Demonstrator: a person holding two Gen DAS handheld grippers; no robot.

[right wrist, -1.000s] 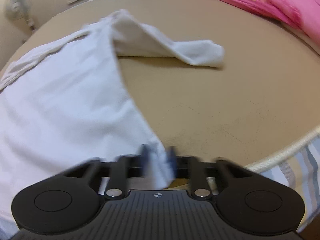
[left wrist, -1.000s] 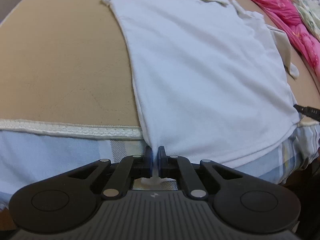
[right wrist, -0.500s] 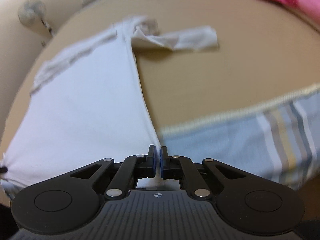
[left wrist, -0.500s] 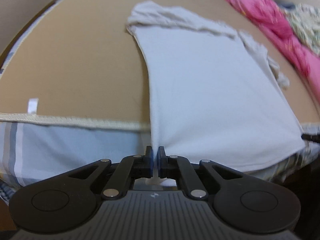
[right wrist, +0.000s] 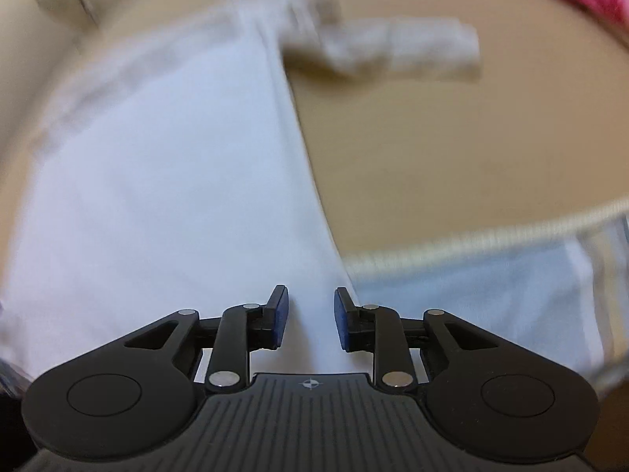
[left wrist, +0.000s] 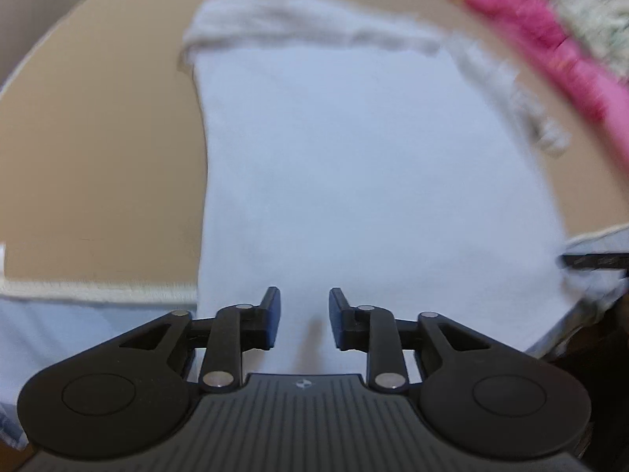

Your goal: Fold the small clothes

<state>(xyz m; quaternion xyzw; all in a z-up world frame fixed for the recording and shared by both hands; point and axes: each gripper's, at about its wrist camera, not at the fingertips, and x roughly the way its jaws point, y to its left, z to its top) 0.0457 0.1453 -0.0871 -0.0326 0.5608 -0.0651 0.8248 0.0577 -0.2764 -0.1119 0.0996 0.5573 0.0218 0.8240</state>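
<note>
A white T-shirt lies flat on a tan bed surface, hem toward me and hanging slightly over the bed edge. My left gripper is open over the shirt's hem near its left corner, jaws apart with cloth showing between them. In the right wrist view the same shirt fills the left half, with one sleeve stretched out to the right. My right gripper is open over the hem's right corner. The right gripper's tip shows at the left view's right edge.
A pink patterned quilt lies along the far right of the bed. A cream braided trim marks the bed edge, with a light blue striped sheet hanging below it. Both views are motion-blurred.
Both grippers were shut on the shirt's hem corners and pulled it toward the bed edge. Both have now opened and let the hem go.
</note>
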